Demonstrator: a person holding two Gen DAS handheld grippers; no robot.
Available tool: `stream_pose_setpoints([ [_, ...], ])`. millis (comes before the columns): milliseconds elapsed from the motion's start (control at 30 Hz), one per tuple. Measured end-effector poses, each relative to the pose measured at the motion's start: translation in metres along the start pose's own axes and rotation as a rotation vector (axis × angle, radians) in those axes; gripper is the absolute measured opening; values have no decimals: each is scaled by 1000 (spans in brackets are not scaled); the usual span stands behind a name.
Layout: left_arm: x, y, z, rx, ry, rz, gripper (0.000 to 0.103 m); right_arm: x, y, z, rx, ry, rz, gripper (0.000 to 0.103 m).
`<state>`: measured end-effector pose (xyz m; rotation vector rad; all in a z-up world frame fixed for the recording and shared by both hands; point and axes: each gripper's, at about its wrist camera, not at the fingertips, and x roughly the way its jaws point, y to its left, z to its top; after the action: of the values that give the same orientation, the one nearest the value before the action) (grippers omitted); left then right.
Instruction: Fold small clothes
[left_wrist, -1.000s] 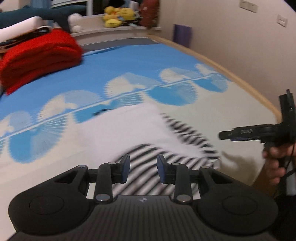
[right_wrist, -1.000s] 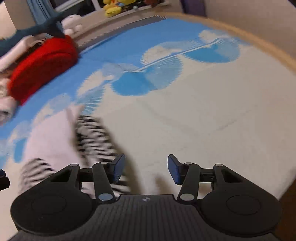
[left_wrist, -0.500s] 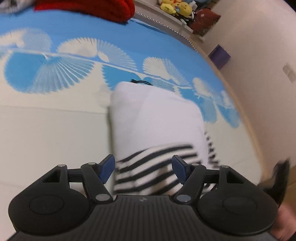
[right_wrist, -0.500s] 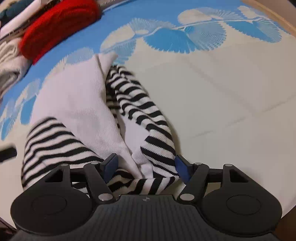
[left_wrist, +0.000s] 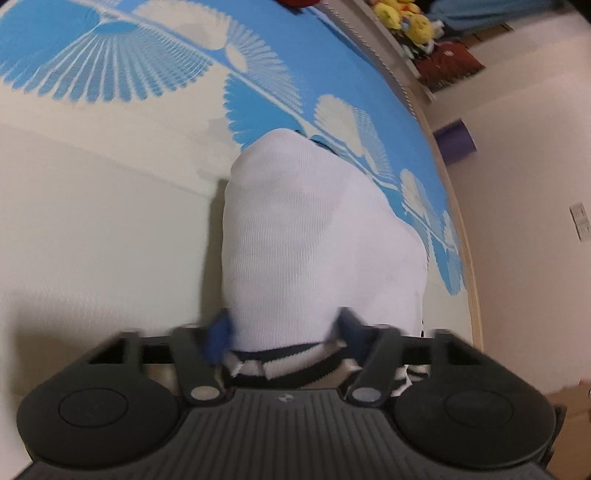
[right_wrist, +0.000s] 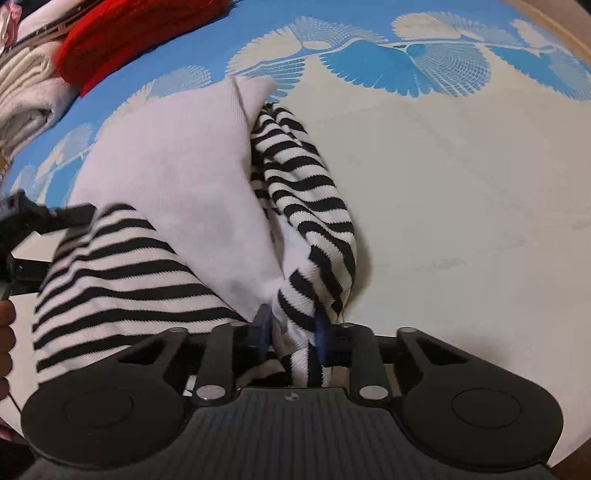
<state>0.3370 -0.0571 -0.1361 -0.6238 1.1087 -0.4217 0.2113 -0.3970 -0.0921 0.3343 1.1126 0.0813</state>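
A small white garment with black-and-white striped sleeves (right_wrist: 173, 177) lies on the blue and cream bed cover (right_wrist: 461, 192). In the left wrist view its white body (left_wrist: 314, 236) fills the middle. My left gripper (left_wrist: 284, 338) is open, its blue pads astride the striped hem. My right gripper (right_wrist: 291, 328) is shut on a bunched striped sleeve (right_wrist: 314, 221) at the garment's right edge. The left gripper's black frame (right_wrist: 44, 218) shows at the left of the right wrist view.
A red folded blanket (right_wrist: 122, 40) and white folded cloths (right_wrist: 26, 96) lie at the far left of the bed. Yellow plush toys (left_wrist: 410, 18) sit on a shelf beyond. The wooden bed edge (left_wrist: 469, 266) runs along the wall, with a purple object (left_wrist: 454, 142) beside it.
Both grippers have moved down and in to the garment. The right gripper has shut on the striped sleeve. The left gripper is now astride the hem, still open.
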Motion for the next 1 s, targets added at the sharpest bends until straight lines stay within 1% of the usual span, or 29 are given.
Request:
stream_pose_setpoints([
  [33, -5, -2, 2, 15, -1, -4, 47, -1, 1, 1, 17, -4, 20, 20],
  [67, -13, -4, 4, 34, -13, -4, 46, -3, 3, 2, 25, -9, 39, 18],
  [167, -45, -4, 12, 105, -75, 37, 46, -4, 22, 2, 9, -12, 119, 16],
  [233, -69, 6, 19, 109, -105, 69, 46, -5, 46, 1, -24, -22, 202, 15],
  [300, -91, 22, 25, 93, -117, 107, 50, -7, 68, -2, -60, -32, 268, 15],
  [367, -107, 40, 29, 44, -124, 151, 58, -6, 88, -6, -92, -23, 296, 14],
  [400, -117, 49, 30, 14, -145, 194, 59, -4, 92, -7, -97, -13, 295, 13],
  [433, -127, 55, 31, -3, -177, 222, 59, -3, 95, -7, -99, -5, 289, 12],
  [500, -148, 58, 28, -7, -215, 233, 59, -1, 98, -9, -95, 9, 288, 10],
  [533, -159, 54, 26, 13, -219, 237, 59, -2, 98, -9, -91, 12, 291, 9],
  [600, -176, 37, 17, 97, -199, 273, 59, -4, 97, -10, -90, 5, 258, 8],
  [667, -185, 14, 6, 207, -163, 306, 59, -5, 89, -10, -42, 20, 263, 8],
  [700, -189, 2, -3, 272, -154, 311, 59, -7, 86, -11, -28, 19, 268, 8],
  [733, -192, -9, -13, 328, -152, 302, 59, -9, 86, -11, -33, 16, 264, 8],
  [800, -192, -24, -29, 388, -158, 276, 63, -11, 88, -17, -50, 19, 227, 8],
  [833, -189, -28, -37, 405, -168, 257, 66, -10, 88, -21, -55, 28, 201, 8],
  [867, -185, -30, -44, 420, -182, 241, 66, -10, 88, -23, -57, 35, 182, 7],
  [900, -176, -29, -52, 431, -182, 235, 65, -10, 86, -25, -60, 39, 160, 4],
  [933, -165, -26, -55, 433, -150, 248, 60, -11, 83, -27, -62, 36, 136, 4],
  [967, -152, -21, -56, 427, -93, 289, 46, -13, 80, -28, -55, 34, 126, 4],
  [1000, -146, -18, -58, 425, -68, 310, 38, -15, 76, -29, -36, 30, 140, 4],
])
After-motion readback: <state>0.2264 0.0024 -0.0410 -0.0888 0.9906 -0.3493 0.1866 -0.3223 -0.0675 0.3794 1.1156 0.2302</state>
